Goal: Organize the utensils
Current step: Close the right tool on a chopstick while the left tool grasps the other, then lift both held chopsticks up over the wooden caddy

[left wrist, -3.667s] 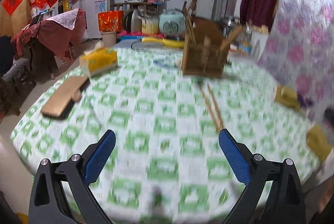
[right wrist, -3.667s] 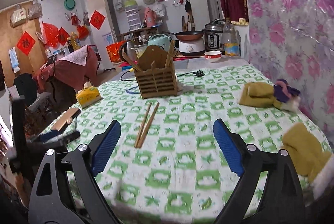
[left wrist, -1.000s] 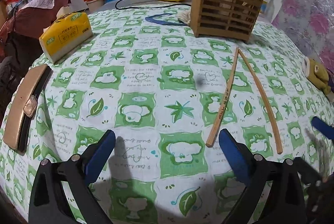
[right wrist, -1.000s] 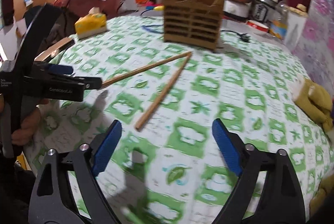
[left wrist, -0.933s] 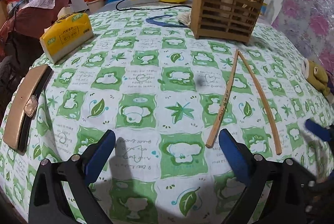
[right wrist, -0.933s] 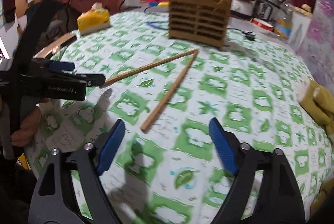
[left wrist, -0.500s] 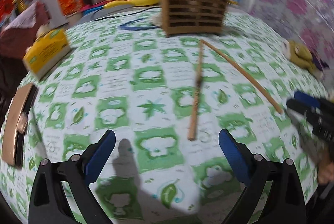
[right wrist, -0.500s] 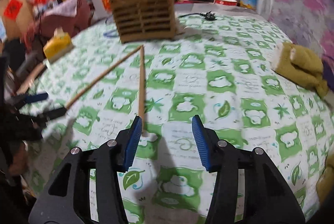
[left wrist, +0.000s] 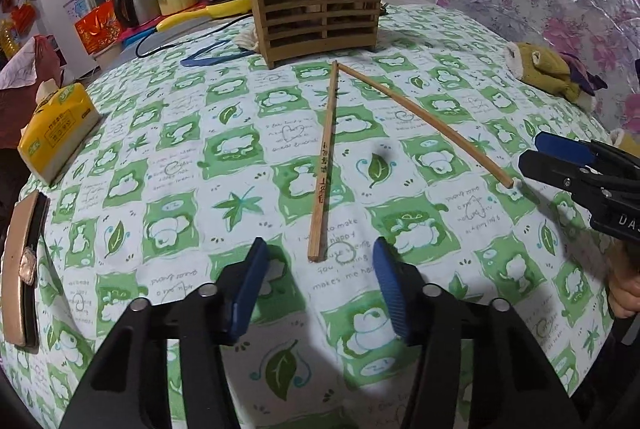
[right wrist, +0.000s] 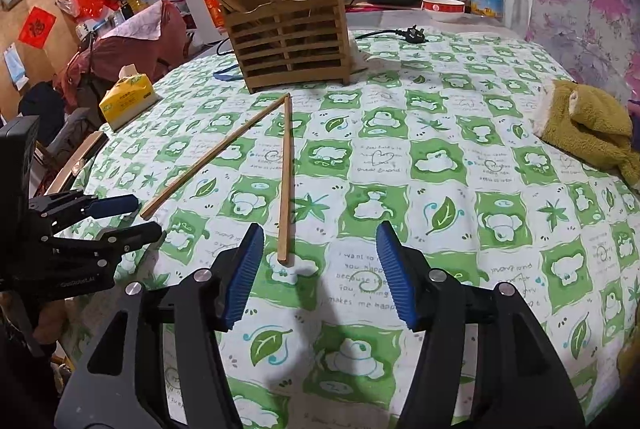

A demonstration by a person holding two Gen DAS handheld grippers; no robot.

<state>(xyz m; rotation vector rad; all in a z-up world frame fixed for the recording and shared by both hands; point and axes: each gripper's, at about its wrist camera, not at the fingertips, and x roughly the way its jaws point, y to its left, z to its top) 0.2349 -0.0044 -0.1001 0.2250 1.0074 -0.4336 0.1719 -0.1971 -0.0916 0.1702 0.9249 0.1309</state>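
Both grippers have closed in on the table since a second ago, and their jaws, wide then, are now narrowed to about half that span, gripping nothing. Two loose chopsticks lie on the green-and-white tablecloth (left wrist: 240, 157) in a V whose far tips almost meet just in front of the wooden utensil holder (left wrist: 316, 9), which already has chopsticks standing in it. From the left wrist view, the left gripper (left wrist: 318, 289) sits right behind the near end of the printed chopstick (left wrist: 323, 165), the butt lying roughly centred between the blue pads (left wrist: 250, 285). The right gripper (right wrist: 320, 269) lines up on the plain chopstick (right wrist: 285, 181), though that stick's end sits close to the left-hand pad rather than mid-gap. Judging by this, each tool is about to pick up one stick. To do it well, the right gripper should shift slightly left so the stick is centred, both should drop until the pads brush the cloth, and each should close a little way up from the butt rather than on the very tip, since a thin round stick may roll or pivot out of a tip grip. A tissue pack (left wrist: 56, 125) at the left and a plush toy (left wrist: 544, 69) at the right lie well apart from the work.
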